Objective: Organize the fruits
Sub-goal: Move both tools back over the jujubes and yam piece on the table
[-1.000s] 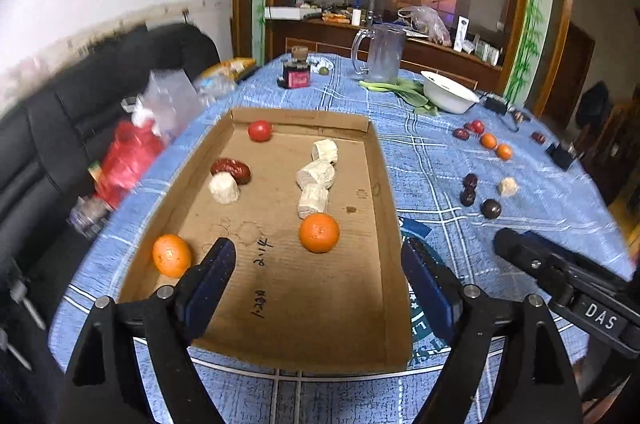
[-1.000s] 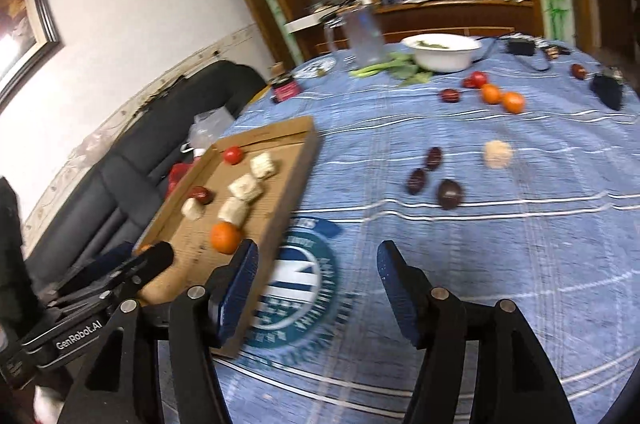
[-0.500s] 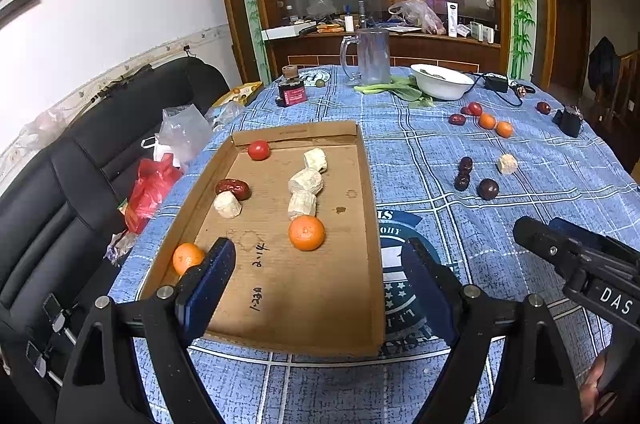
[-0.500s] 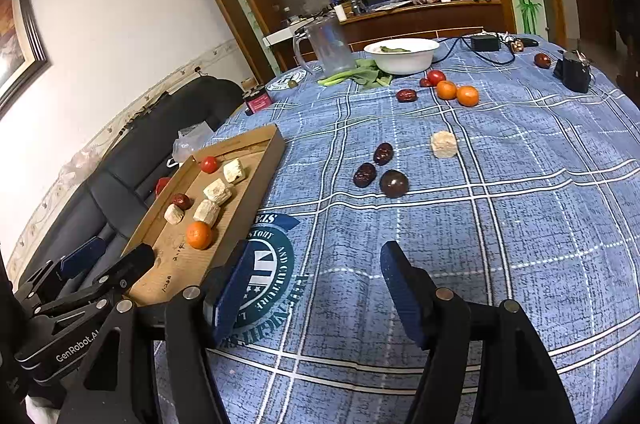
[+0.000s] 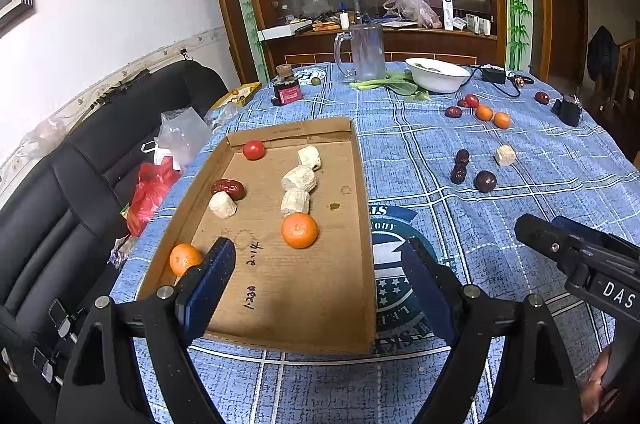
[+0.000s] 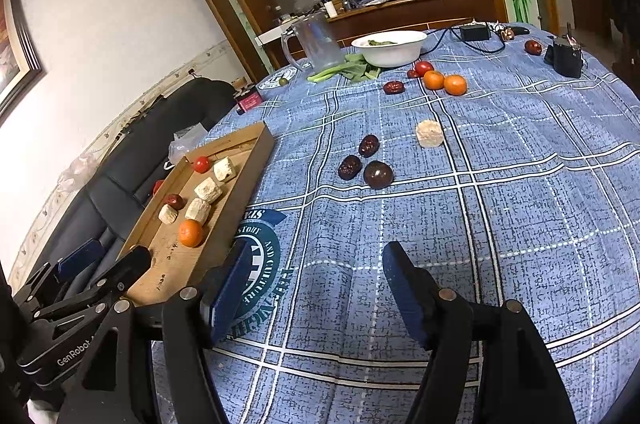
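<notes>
A cardboard tray [image 5: 362, 184] lies on the blue checked tablecloth and holds two oranges [image 5: 299, 230], a tomato [image 5: 254, 149], a red date [image 5: 228, 187] and several pale chunks [image 5: 299, 178]. Loose on the cloth are two dark dates [image 6: 369, 145], a dark round fruit [image 6: 378, 174], a pale chunk [image 6: 429, 133], two oranges [image 6: 455, 84] and a tomato [image 6: 424, 67]. My left gripper [image 5: 316, 272] is open and empty over the tray's near end. My right gripper [image 6: 314, 274] is open and empty above the cloth, near the tray [image 6: 256, 160].
A white bowl [image 6: 390, 47], greens, a glass mug [image 6: 316, 42], a small red jar [image 5: 286, 90] and a black charger with cable [image 6: 474, 33] stand at the table's far side. A black sofa [image 5: 48, 200] with plastic bags lies left of the table.
Both grippers have drawn back and up from the table, so more of the tray and cloth shows. Both stay open. No fruit has moved.
</notes>
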Demonstrator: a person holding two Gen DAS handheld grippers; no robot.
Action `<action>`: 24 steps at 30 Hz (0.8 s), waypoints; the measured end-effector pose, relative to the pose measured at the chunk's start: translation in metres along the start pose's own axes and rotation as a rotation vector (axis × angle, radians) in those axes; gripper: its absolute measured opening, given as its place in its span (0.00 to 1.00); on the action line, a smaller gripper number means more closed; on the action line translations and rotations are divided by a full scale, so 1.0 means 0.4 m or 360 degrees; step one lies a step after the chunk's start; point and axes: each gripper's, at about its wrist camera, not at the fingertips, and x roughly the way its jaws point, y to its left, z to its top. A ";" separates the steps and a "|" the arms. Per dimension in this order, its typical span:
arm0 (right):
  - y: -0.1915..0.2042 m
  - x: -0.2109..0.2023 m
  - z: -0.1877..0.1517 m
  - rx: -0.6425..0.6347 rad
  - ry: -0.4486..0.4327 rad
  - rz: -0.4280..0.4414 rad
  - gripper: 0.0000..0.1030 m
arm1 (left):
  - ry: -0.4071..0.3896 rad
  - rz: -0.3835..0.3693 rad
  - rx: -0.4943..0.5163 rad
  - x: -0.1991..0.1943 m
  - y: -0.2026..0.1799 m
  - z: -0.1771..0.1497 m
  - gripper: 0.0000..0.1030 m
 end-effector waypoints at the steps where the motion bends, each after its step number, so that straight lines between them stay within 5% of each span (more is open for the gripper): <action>1: -0.003 0.003 0.000 0.0004 0.0005 -0.0001 0.70 | 0.0004 -0.0002 0.0002 0.002 0.000 -0.001 0.82; 15: -0.071 0.027 0.018 0.0083 0.0081 -0.0016 0.70 | 0.0086 -0.0122 0.0019 0.060 -0.019 0.001 0.82; 24: -0.179 -0.035 0.088 0.0069 0.0073 -0.0222 0.77 | 0.0115 -0.0261 -0.0019 0.091 -0.033 0.009 0.82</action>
